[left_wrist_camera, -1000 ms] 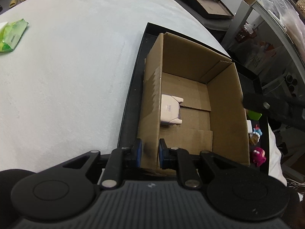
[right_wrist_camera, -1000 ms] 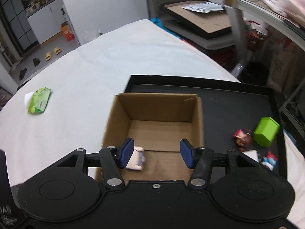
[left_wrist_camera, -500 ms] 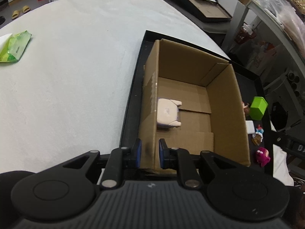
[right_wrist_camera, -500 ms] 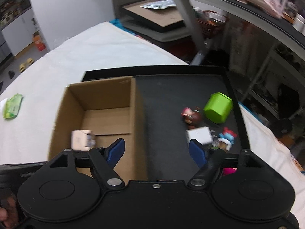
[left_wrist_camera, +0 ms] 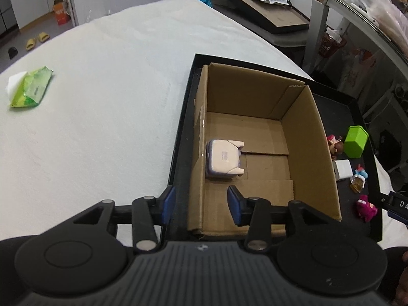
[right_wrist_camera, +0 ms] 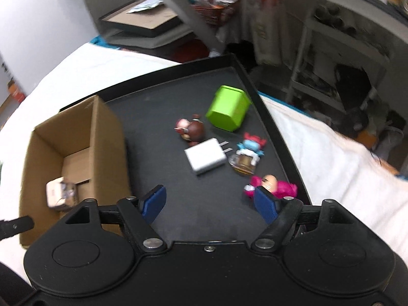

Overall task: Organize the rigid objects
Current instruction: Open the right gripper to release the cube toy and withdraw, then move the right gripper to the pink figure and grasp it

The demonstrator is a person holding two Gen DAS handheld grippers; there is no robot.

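So right now my left gripper (left_wrist_camera: 201,205) is opening, its pads straddling the near-left wall of the cardboard box (left_wrist_camera: 309,137) without pressing it. My right gripper (right_wrist_camera: 209,204) hangs wide open over the black tray (right_wrist_camera: 158,107), nothing between the pads. Inside the box, a white toy (left_wrist_camera: 224,159) sits against the left wall. Further out, by the tray's right edge: pink figure (right_wrist_camera: 271,186), white charger (right_wrist_camera: 205,159), green container (right_wrist_camera: 227,111).
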